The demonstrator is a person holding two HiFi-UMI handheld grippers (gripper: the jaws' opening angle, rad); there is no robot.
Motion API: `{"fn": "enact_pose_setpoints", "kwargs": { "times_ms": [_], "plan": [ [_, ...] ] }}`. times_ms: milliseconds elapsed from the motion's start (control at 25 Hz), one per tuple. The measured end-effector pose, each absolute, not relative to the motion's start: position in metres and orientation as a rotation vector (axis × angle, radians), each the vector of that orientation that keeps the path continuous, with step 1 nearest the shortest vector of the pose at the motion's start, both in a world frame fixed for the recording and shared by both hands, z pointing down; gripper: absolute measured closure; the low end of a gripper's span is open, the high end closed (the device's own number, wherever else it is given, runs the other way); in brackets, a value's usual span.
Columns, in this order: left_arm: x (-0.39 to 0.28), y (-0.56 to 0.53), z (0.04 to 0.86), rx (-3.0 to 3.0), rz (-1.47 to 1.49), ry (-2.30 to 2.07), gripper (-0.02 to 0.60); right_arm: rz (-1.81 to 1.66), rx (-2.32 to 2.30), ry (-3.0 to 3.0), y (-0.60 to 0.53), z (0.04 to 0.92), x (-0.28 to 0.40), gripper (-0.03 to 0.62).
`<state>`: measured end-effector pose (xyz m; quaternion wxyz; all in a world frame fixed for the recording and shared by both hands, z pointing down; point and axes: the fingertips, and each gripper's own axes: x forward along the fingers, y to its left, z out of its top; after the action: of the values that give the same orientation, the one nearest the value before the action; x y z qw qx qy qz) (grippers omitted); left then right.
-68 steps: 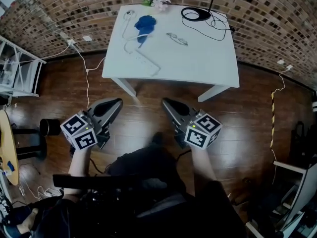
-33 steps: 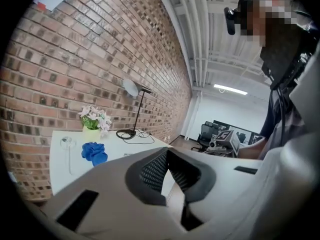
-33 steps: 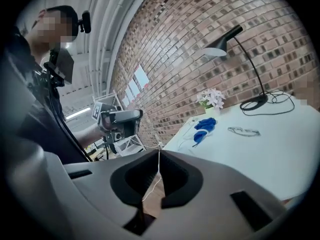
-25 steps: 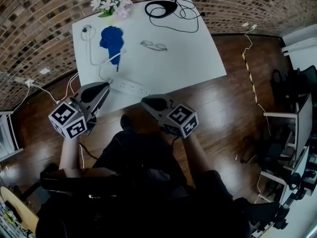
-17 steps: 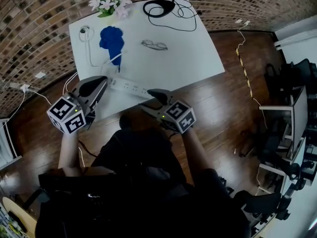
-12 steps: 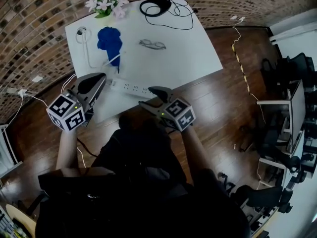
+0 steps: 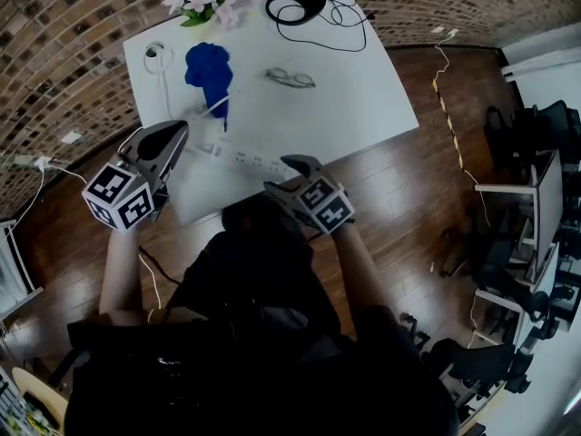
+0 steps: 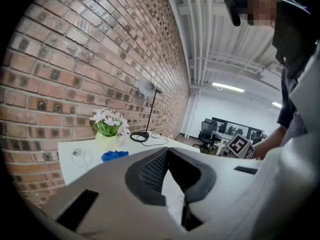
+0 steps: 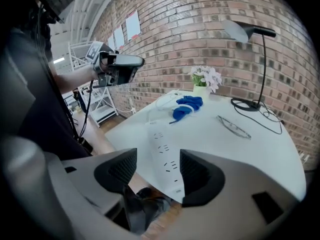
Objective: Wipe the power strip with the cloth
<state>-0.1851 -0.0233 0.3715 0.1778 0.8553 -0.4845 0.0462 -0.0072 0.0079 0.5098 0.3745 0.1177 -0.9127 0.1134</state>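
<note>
At power strip, right jaws newly wide

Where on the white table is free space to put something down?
The widest bare patch of the table lies right of the glasses, between the black lamp base and the near right corner. A narrower strip runs between the blue cloth and the glasses. The left side is crowded: cloth, white cable, power strip.
</note>
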Motion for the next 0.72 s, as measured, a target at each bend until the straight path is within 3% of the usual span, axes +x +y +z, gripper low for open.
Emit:
{"fn": "enact_pose_setpoints", "kwargs": {
  "times_ms": [360, 720],
  "plan": [
    [-0.189, -0.046, 0.400, 2.387, 0.296, -1.337, 0.568, 0.272, 0.242, -2.260, -0.004, 0.550, -0.001, 0.313],
    [-0.229, -0.136, 0.436, 2.294, 0.493, -1.512, 0.569, 0.194, 0.176, -2.210, -0.022, 0.566, -0.003, 0.299]
  ]
}}
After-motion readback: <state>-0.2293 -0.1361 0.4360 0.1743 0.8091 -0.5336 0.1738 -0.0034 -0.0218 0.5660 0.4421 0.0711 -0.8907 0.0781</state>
